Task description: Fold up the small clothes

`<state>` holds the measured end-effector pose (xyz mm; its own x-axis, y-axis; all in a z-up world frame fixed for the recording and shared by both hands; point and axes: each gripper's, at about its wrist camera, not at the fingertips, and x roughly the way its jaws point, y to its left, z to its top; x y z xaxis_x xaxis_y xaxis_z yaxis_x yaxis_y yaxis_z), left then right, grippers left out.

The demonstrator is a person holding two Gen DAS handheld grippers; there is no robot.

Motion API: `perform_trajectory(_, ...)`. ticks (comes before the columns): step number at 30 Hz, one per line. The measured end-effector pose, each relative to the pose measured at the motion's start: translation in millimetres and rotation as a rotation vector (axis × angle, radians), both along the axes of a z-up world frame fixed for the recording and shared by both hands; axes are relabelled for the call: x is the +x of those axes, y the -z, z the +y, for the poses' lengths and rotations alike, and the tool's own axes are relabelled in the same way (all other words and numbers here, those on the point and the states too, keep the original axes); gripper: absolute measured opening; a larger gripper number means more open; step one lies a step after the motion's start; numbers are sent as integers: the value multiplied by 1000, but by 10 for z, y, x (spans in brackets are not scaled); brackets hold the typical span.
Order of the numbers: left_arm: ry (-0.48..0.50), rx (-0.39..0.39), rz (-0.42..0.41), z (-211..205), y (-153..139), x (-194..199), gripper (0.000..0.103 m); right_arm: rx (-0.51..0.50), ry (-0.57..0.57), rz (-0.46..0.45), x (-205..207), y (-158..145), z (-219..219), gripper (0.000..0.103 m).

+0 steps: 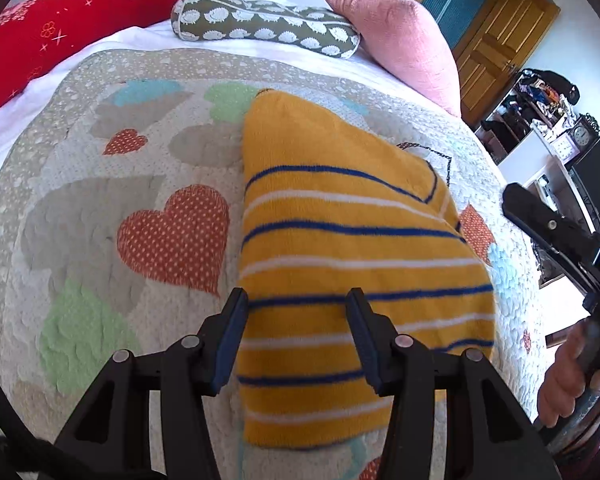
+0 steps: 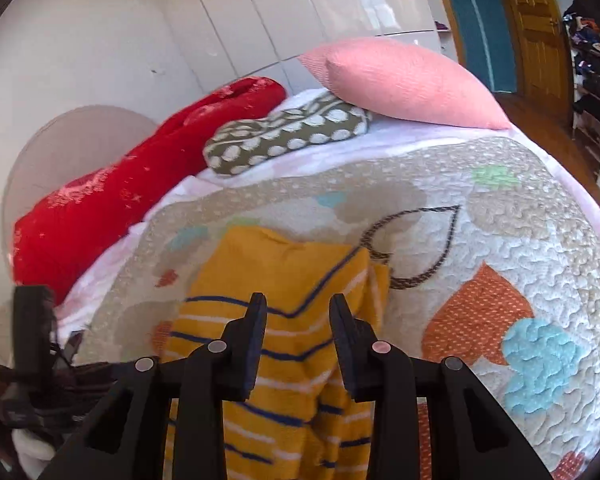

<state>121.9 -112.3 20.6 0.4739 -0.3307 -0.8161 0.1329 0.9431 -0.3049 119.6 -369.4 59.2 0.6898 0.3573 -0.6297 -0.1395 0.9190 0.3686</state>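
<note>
A small yellow knit garment (image 1: 340,220) with blue and white stripes lies folded into a narrow strip on the heart-patterned quilt (image 1: 112,184). My left gripper (image 1: 298,300) hovers over its near end, jaws open, with only the cloth below showing in the gap. In the right wrist view the same garment (image 2: 284,268) runs away from me, one flap folded over along a blue edge line. My right gripper (image 2: 298,304) is above it, open, gripping nothing. The right gripper's body (image 1: 560,240) and a hand (image 1: 568,376) show at the right edge of the left wrist view.
At the far end of the bed lie a pink pillow (image 1: 396,36), a hedgehog-print bolster (image 1: 268,24) and a red blanket (image 1: 68,24). Right of the bed are a cluttered shelf (image 1: 540,108) and a wooden door (image 1: 496,48). A white wardrobe (image 2: 180,20) stands behind the bed.
</note>
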Motion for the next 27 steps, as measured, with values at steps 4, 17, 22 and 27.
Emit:
perform_trajectory(4, -59, 35, -80, 71, -183, -329, 52, 81, -83, 108, 85, 234, 252, 36)
perform_trajectory(17, -419, 350, -598, 138, -1223, -1559, 100, -188, 75, -170, -874, -234, 372, 94)
perform_trajectory(22, -335, 257, -504, 53, -1091, -1677, 100, -357, 197, -317, -1434, -309, 476, 103)
perform_trajectory(27, -308, 244, -415, -6, -895, -1720, 100, -316, 192, -197, -1539, -105, 361, 103)
